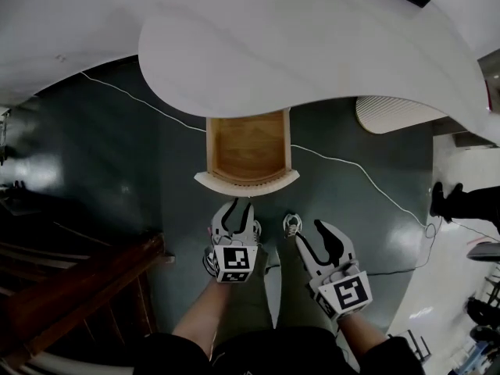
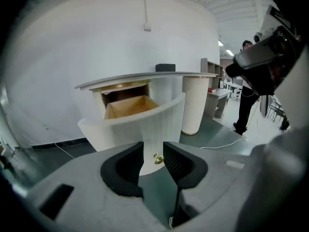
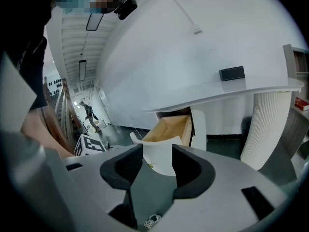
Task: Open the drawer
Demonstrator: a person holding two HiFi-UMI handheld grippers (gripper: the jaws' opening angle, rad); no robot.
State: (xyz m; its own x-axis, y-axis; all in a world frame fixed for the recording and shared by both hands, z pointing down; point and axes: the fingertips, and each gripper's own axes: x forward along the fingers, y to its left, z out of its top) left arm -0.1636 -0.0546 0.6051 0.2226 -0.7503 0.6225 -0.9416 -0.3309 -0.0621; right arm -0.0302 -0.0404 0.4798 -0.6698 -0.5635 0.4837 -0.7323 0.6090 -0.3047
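Well, the drawer point(image 1: 246, 180) stands pulled out from under the white desk point(image 1: 312, 45), its wooden inside showing and its curved ribbed front turned toward me. My left gripper point(image 1: 238, 208) sits just on the near side of that front, jaws partly apart and gripping nothing. The small brass knob point(image 2: 158, 159) shows beyond the gap, untouched. My right gripper point(image 1: 316, 241) hangs nearer and further right, jaws wide and empty, over the dark floor point(image 1: 117, 155).
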